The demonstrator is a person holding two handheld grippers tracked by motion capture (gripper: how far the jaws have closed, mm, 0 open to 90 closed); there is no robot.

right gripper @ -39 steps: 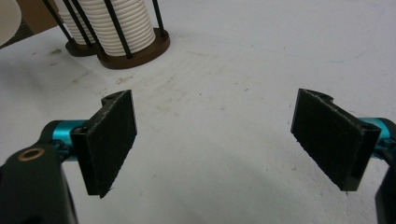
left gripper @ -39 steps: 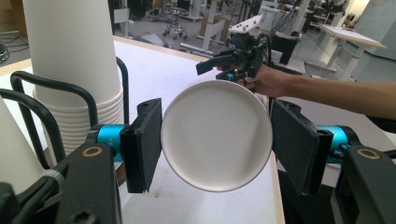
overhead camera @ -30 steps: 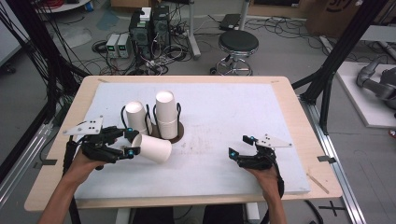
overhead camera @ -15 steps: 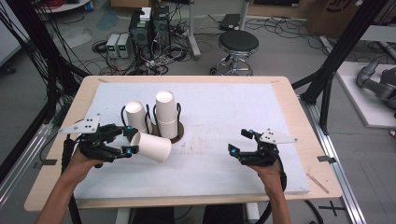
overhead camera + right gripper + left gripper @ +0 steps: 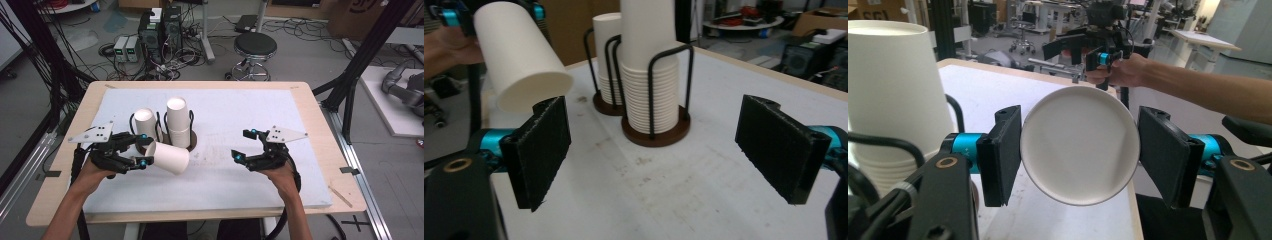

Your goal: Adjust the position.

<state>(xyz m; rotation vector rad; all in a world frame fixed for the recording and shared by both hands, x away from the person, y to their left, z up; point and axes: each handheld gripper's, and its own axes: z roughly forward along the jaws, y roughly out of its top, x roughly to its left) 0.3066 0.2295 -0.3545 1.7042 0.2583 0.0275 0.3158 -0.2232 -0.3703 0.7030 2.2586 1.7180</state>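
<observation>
The white table mat [image 5: 240, 125] carries two wire cup holders [image 5: 655, 131], which keep the stacks of paper cups [image 5: 178, 120] upright and easy to take from. The left gripper [image 5: 141, 151] is closed on one paper cup [image 5: 167, 157] and holds it on its side above the mat, its round bottom between the pads. The right gripper [image 5: 240, 147] stands wide open and empty, well apart from that cup.

You will find no readable text: the cardboard box [image 5: 367, 10] at the top right of the high view bears dark lettering, cut off and illegible.
</observation>
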